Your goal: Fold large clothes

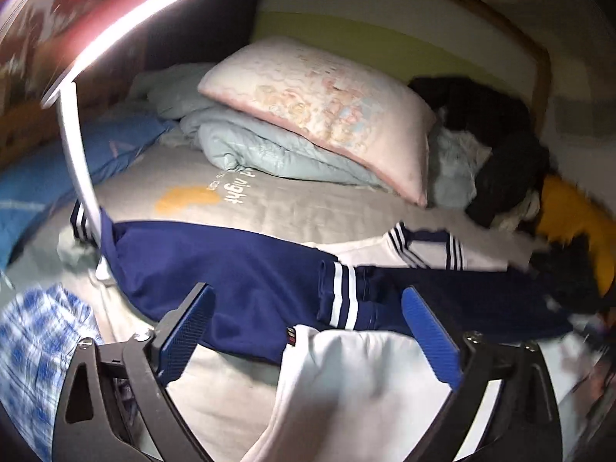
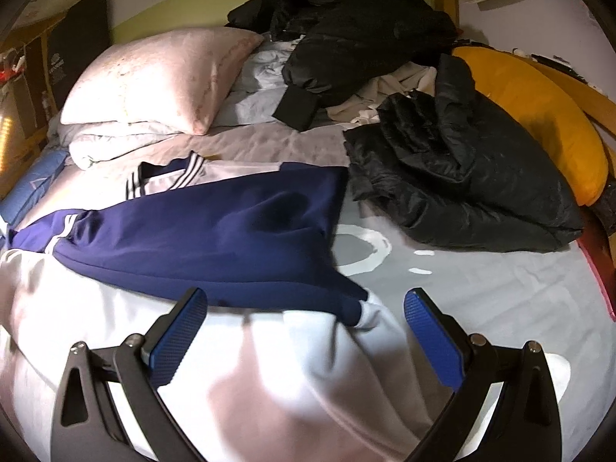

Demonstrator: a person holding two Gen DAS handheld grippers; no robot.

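While spread wide, both tongs [image 1: 308, 331] [image 2: 306, 331] straddle jacket [image 2: 215, 227].

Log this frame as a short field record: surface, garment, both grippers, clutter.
surface: bed sheet, grey
garment: navy and white track jacket, spread flat, sleeves laid across
left gripper: open, over jacket, holding nothing
right gripper: open, over white hem, holding nothing
clutter: pink pillow, black puffer jacket, yellow cushion

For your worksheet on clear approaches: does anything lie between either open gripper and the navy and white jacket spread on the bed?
Nothing visible does. The left gripper and right gripper both hang open directly over the jacket, its white part between their fingers. The black coat lies off to the side.
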